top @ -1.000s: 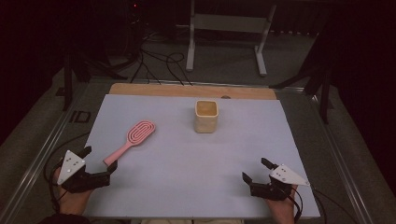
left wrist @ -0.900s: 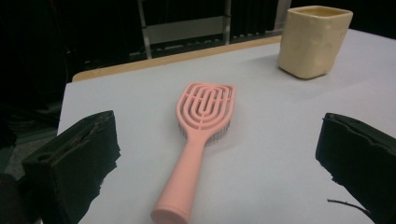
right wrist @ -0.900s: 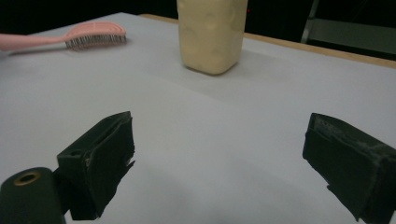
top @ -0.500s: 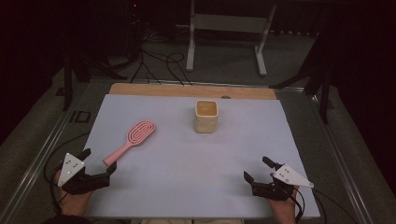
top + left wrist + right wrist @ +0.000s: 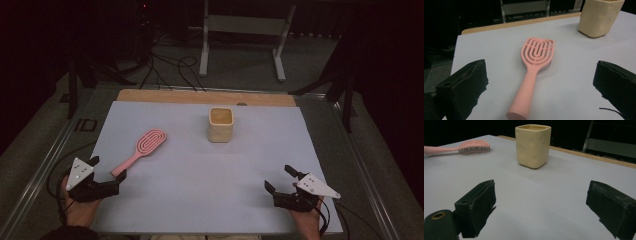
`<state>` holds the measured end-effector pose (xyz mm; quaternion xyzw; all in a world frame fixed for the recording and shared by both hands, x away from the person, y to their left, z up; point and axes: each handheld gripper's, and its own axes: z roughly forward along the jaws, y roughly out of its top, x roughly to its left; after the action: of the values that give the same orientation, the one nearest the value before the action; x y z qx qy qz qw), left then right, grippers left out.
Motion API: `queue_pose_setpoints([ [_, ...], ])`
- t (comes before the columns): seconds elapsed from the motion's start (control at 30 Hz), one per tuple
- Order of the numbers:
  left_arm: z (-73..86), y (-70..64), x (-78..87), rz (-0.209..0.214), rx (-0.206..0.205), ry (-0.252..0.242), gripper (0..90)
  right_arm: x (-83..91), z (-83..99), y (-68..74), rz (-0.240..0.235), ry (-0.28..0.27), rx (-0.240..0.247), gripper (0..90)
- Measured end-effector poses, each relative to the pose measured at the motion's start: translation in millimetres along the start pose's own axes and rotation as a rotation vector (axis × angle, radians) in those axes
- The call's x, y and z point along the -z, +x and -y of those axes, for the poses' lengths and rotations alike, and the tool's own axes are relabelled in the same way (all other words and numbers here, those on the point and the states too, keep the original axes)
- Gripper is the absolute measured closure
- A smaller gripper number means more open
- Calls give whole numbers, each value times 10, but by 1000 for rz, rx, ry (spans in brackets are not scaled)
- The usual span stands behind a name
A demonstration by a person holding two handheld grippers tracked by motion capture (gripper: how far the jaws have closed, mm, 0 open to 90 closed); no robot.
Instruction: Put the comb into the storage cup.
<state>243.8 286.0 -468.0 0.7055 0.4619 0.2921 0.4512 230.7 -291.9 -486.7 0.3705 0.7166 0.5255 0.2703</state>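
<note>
So the thing that matters here is how the pink hairbrush lines up with the left tongs. The brush lies flat on the bench, on its left half, bristles down. Its long axis runs diagonally: the handle end points back toward the person's left hand, and the paddle head points away and a bit toward the middle of the bench. In the high view the butt of the handle sits right at the mouth of the left tongs, just about between the 2 jaws. The left gripper view backs that up: the brush runs up the middle of the frame with a jaw on either side of the handle, both well clear of it, so the left tongs are wide apart and gripping nothing yet.

The right tongs are also spread apart and empty, parked near the front right corner of the bench, well apart from the brush. From there the cream square cup is the closer thing, straight ahead in the right gripper view, upright with its mouth open at the top.

My read: the left hand is clearly the nearer one, and since the handle already points along the tongs, a short push forward and a squeeze across the handle should get it.
</note>
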Motion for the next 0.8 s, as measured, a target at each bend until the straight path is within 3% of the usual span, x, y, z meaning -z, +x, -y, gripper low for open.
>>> queue_pose_setpoints([
  [0.5, -279, 123, -357, -8, -56, 186, 0, -22, 57, 7, 3, 17, -4, 87],
  [0.53, -309, 137, -415, -12, -69, 217, 0, -22, 60, 7, 5, 17, -6, 87],
  [0.8, -419, 158, -608, -9, -121, 321, 0, -23, 77, 3, 2, 18, -13, 87],
])
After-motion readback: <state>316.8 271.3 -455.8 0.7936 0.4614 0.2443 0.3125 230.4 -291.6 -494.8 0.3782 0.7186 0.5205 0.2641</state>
